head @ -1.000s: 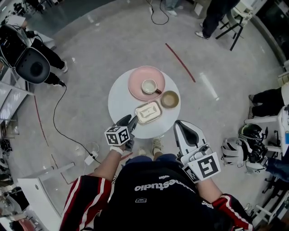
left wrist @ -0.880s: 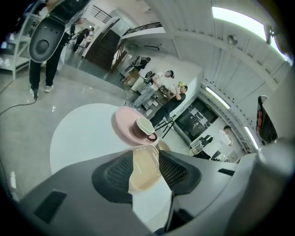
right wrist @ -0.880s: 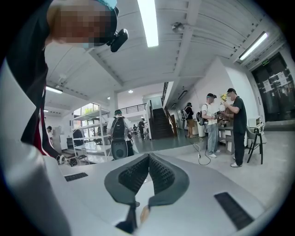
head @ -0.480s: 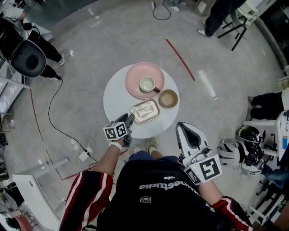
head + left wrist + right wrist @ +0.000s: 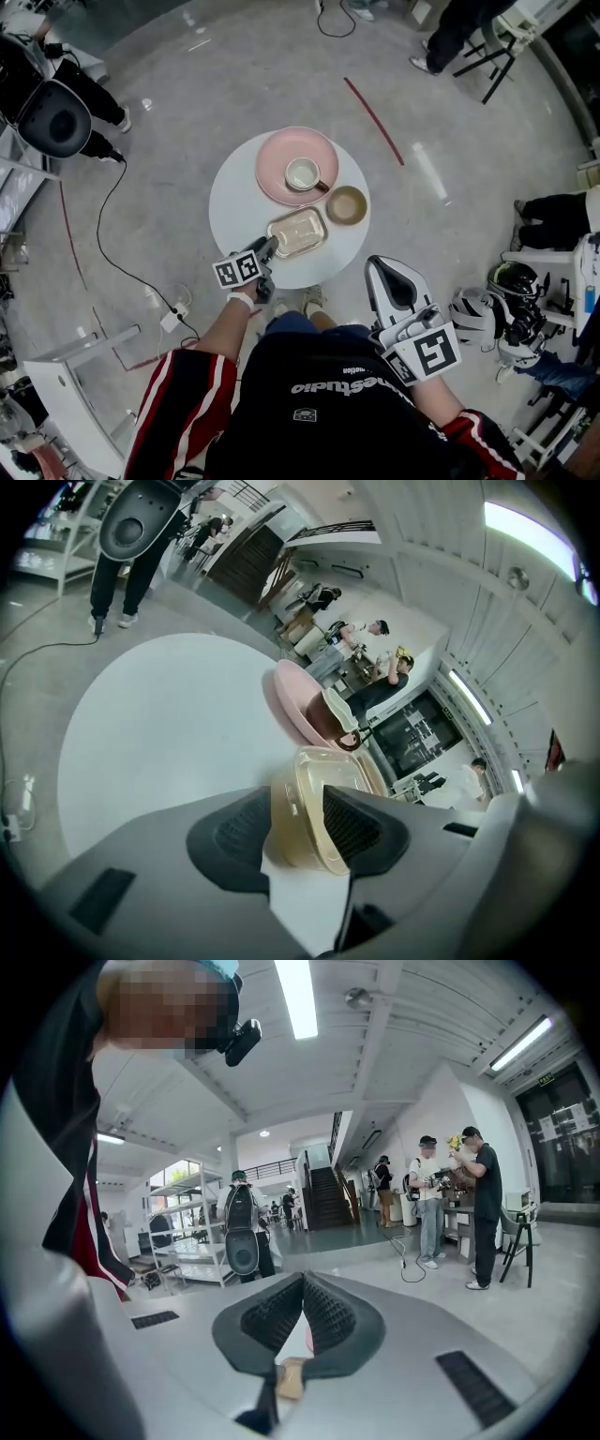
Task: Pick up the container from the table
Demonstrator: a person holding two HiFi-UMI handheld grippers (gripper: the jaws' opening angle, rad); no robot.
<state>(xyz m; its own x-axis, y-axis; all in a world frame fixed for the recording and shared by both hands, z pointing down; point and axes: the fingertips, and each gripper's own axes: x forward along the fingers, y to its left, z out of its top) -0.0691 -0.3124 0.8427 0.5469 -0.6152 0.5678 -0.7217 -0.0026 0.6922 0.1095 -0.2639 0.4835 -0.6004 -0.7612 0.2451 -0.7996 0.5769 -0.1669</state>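
Observation:
A shallow cream rectangular container lies on the round white table, on its near side. My left gripper reaches over the table's near edge to the container's near-left corner. In the left gripper view the container sits between the two dark pads, its near end pinched from both sides by my left gripper. My right gripper hangs off the table at the lower right, beside my body. In its own view the right gripper points at the room with its pads together and nothing between them.
A pink plate with a white cup stands at the table's far side, and a brown bowl sits right of the container. A black cable runs over the floor at left. Helmets lie at right.
My left gripper has moved forward over the table edge and its jaws now sit around the container's near corner. The right gripper has stayed put.

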